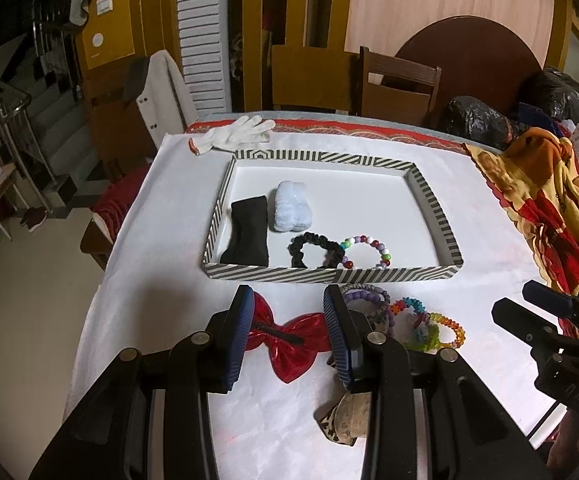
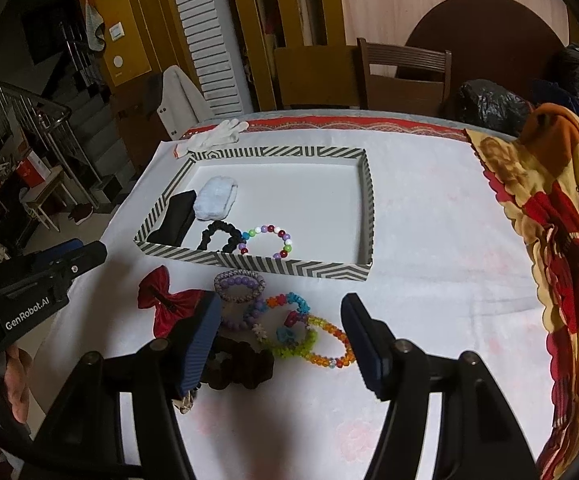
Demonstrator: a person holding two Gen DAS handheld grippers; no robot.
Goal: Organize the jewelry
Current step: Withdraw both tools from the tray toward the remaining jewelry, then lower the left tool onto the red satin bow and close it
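A striped tray (image 1: 329, 274) (image 2: 249, 264) holds a black headband (image 1: 247, 236), a white fluffy scrunchie (image 1: 291, 210), a black scrunchie (image 1: 315, 250) and a multicoloured bead bracelet (image 1: 367, 250). In front of the tray lie a red bow (image 1: 289, 332) (image 2: 165, 304), purple bracelets (image 2: 239, 286), rainbow bead bracelets (image 1: 429, 324) (image 2: 309, 336) and a dark brown scrunchie (image 2: 241, 364). My left gripper (image 1: 289, 308) is open over the red bow. My right gripper (image 2: 281, 316) is open over the bracelets.
A white glove (image 1: 237, 134) lies behind the tray. A patterned orange and red cloth (image 1: 545, 208) covers the table's right side. Chairs (image 1: 399, 84) stand beyond the far edge. A leopard-print item (image 1: 345, 420) lies under the left gripper.
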